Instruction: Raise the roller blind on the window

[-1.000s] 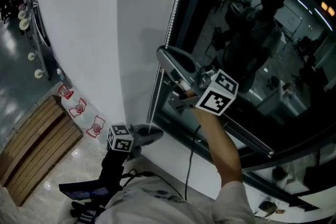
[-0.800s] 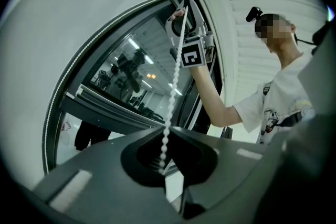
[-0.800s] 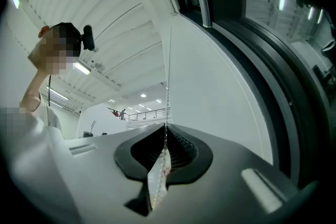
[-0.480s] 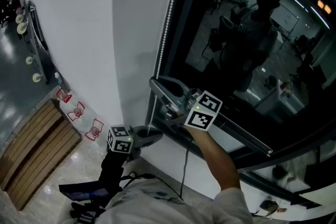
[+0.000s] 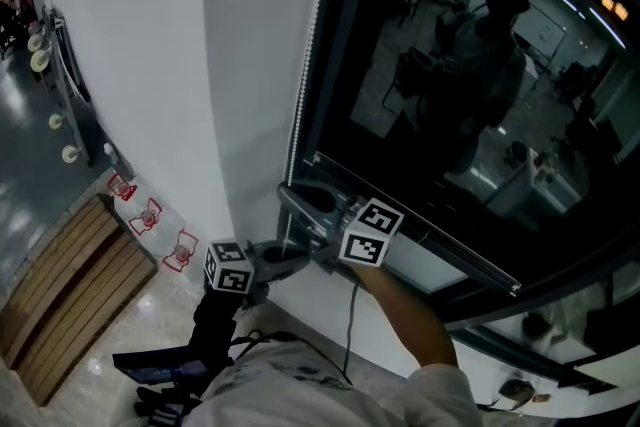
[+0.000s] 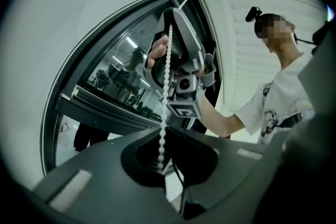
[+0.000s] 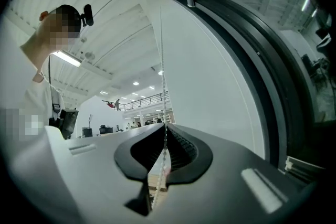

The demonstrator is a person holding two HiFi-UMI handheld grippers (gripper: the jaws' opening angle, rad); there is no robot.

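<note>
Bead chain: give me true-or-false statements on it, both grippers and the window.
1. The left gripper is shut on the bead chain. True.
2. The right gripper grips the chain higher up than the left one. True.
3. The right gripper's jaws stand wide open, clear of the chain. False: they are closed on it.
4. The window shows bright daylight. False: the glass is dark and mirrors the person.

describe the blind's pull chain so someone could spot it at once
Find the big dark window beside the white wall. Down the frame's left edge, next to the wall, hangs the bead chain, a thin white string of small round beads. It is the only beaded line there, and the left gripper and right gripper are both shut on its lower part.
</note>
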